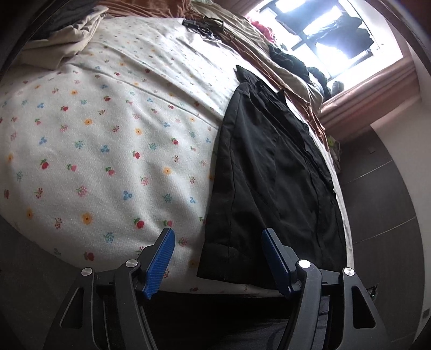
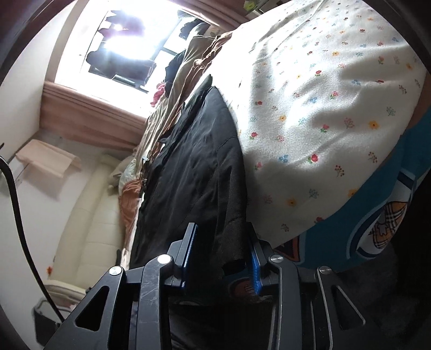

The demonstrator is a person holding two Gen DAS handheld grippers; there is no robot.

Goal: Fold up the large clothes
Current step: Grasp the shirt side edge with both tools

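Note:
A large black garment (image 1: 272,183) lies flat along the bed's edge on a white flowered sheet (image 1: 107,129). My left gripper (image 1: 218,258) is open, its blue pads (image 1: 160,265) wide apart just in front of the garment's near hem, holding nothing. In the right wrist view the same black garment (image 2: 199,167) stretches away along the bed. My right gripper (image 2: 223,255) is open, with the garment's near corner lying between its pads (image 2: 254,272); the jaws are apart and not clamped on the cloth.
A beige cloth pile (image 1: 64,37) and black cables (image 1: 207,24) lie at the far end of the bed. Brown and tan bedding (image 1: 285,75) is heaped by the bright window (image 1: 331,32). A cream sofa (image 2: 91,215) stands beside the bed. A teal patterned cover (image 2: 377,231) hangs below the sheet.

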